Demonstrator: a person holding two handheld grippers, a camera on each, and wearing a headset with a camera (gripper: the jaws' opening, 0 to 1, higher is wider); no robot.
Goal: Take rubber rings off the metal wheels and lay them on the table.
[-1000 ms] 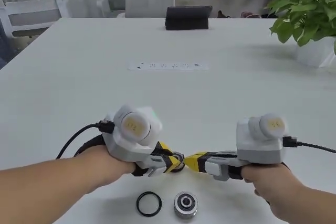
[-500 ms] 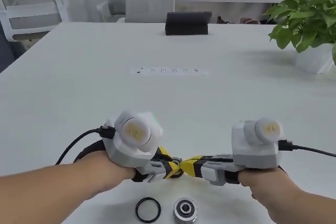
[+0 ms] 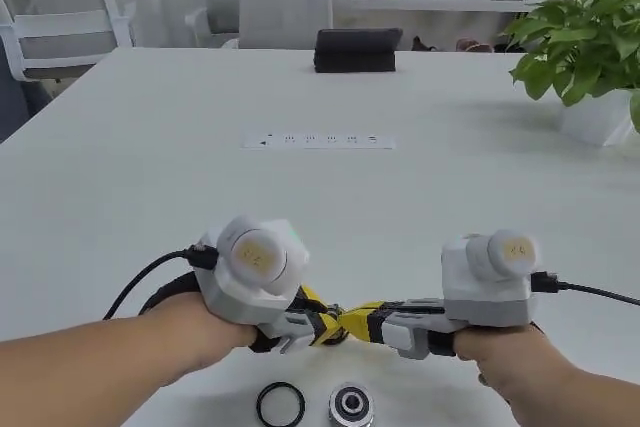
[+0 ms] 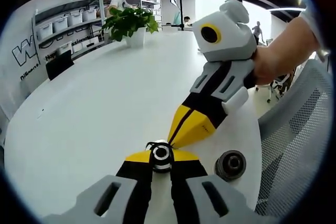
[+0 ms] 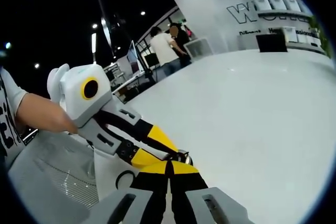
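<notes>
In the left gripper view my left gripper [image 4: 160,161] is shut on a small metal wheel [image 4: 160,152] held just above the white table [image 3: 300,207]. My right gripper [image 4: 176,134] comes in from the upper right with its yellow tips pinched on the black rubber ring [image 4: 157,143] at the wheel's top edge. In the head view the left gripper [image 3: 325,328] and right gripper [image 3: 353,325] meet tip to tip near the table's front. Below them on the table lie a loose black ring [image 3: 281,405] and a bare metal wheel [image 3: 352,405], side by side.
A white power strip [image 3: 318,140] lies mid-table and a black case [image 3: 355,49] stands at the far edge. A potted plant [image 3: 590,37] stands at the right. Chairs stand beyond the table. Black cables trail from both grippers.
The head camera has tilted up slightly. Both grippers have stayed joined tip to tip and drawn a little closer together. The loose ring and wheel have not moved.
</notes>
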